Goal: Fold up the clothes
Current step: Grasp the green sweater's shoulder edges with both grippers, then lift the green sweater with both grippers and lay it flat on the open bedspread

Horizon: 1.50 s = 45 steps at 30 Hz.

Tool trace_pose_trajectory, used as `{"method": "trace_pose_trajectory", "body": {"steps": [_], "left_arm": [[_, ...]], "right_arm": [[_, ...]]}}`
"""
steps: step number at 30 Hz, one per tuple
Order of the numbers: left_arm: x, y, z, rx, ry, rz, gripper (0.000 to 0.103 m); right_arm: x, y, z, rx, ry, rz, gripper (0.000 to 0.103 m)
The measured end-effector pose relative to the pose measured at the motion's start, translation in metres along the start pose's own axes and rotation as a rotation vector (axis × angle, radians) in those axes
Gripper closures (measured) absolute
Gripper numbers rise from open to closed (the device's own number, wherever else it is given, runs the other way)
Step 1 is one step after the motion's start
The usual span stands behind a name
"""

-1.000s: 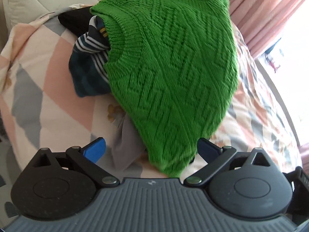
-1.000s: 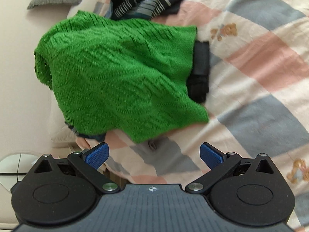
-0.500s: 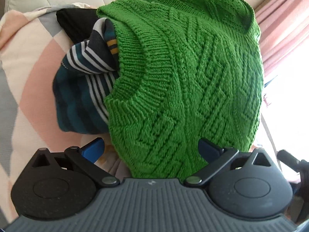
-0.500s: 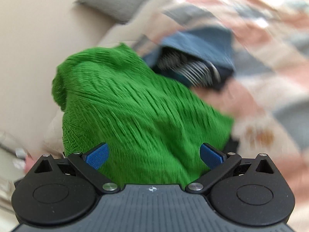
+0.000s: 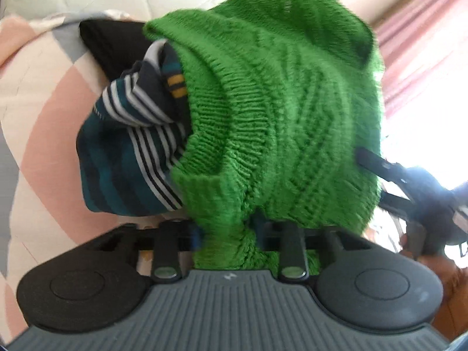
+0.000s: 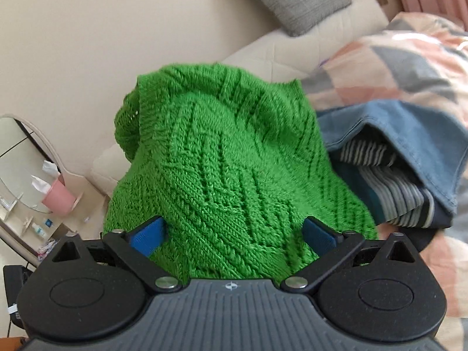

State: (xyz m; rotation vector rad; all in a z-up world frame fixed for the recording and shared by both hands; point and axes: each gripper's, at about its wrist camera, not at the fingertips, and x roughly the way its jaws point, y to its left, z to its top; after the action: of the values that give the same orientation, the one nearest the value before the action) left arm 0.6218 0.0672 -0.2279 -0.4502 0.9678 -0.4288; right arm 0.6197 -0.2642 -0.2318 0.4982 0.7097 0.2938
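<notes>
Spread across the bed: a checked quilt in pink, grey and cream, bearing an unsorted heap; nothing folded yet, by the look of it; on top of the heap, the green knit sweater, bunched and draped over a striped garment, a blue denim piece and something black; left tool closing, narrow, lower edge of the sweater gathered between its pads; right tool closing too, half wide, green knit lying between the pads, no pinch visible yet; still ahead, probably: lifting the sweater clear, laying it flat, folding; then the rest.
</notes>
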Motion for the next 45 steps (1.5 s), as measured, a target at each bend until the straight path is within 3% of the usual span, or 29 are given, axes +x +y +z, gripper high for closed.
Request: {"method": "trace_pose_trajectory", "body": {"steps": [4, 9, 14, 17, 18, 21, 24, 26, 30, 31, 34, 37, 38, 39, 42, 45], "left_arm": [[-0.019, -0.023, -0.002, 0.093, -0.014, 0.010, 0.089], [-0.053, -0.036, 0.000, 0.155, -0.100, -0.014, 0.091], [-0.090, -0.073, 0.025, 0.255, -0.254, -0.072, 0.092], [-0.115, -0.101, 0.038, 0.322, -0.336, -0.121, 0.092], [-0.124, -0.112, 0.040, 0.339, -0.357, -0.142, 0.092], [-0.136, -0.141, 0.033, 0.383, -0.343, -0.209, 0.093], [-0.116, -0.157, 0.012, 0.382, -0.224, -0.194, 0.095], [-0.100, -0.154, -0.004, 0.385, -0.213, -0.125, 0.095], [-0.066, -0.116, -0.006, 0.305, -0.147, -0.013, 0.096], [-0.061, -0.107, -0.003, 0.296, -0.138, 0.015, 0.096], [-0.060, -0.082, 0.010, 0.269, -0.142, 0.039, 0.096], [-0.065, -0.069, 0.013, 0.299, -0.150, 0.028, 0.096], [-0.067, -0.067, 0.011, 0.322, -0.144, 0.014, 0.096], [-0.070, -0.070, 0.007, 0.362, -0.134, 0.009, 0.095], [-0.051, -0.074, -0.004, 0.496, -0.100, -0.031, 0.095], [-0.041, -0.069, -0.012, 0.479, -0.038, -0.059, 0.094]], "right_arm": [[-0.008, 0.026, 0.000, -0.112, 0.002, -0.081, 0.066], [-0.035, 0.078, -0.017, -0.311, -0.037, -0.254, 0.078], [-0.092, 0.095, -0.021, -0.191, -0.151, -0.241, 0.082], [-0.141, 0.106, -0.020, -0.150, -0.247, -0.209, 0.091], [-0.160, 0.110, -0.020, -0.142, -0.287, -0.199, 0.098], [-0.227, 0.126, -0.022, -0.122, -0.441, -0.171, 0.103], [-0.274, 0.128, -0.030, -0.083, -0.424, -0.175, 0.103], [-0.292, 0.114, -0.050, 0.005, -0.376, -0.202, 0.099], [-0.322, 0.071, -0.124, 0.289, -0.291, -0.203, 0.052], [-0.322, 0.061, -0.141, 0.344, -0.270, -0.210, 0.048], [-0.318, 0.035, -0.185, 0.492, -0.202, -0.231, 0.048], [-0.293, 0.012, -0.201, 0.571, -0.166, -0.207, 0.044], [-0.282, 0.006, -0.203, 0.587, -0.162, -0.195, 0.039], [-0.266, 0.000, -0.202, 0.602, -0.153, -0.181, 0.027], [-0.219, -0.012, -0.205, 0.673, -0.109, -0.100, 0.025], [-0.162, -0.020, -0.196, 0.735, -0.070, -0.020, 0.011]]}}
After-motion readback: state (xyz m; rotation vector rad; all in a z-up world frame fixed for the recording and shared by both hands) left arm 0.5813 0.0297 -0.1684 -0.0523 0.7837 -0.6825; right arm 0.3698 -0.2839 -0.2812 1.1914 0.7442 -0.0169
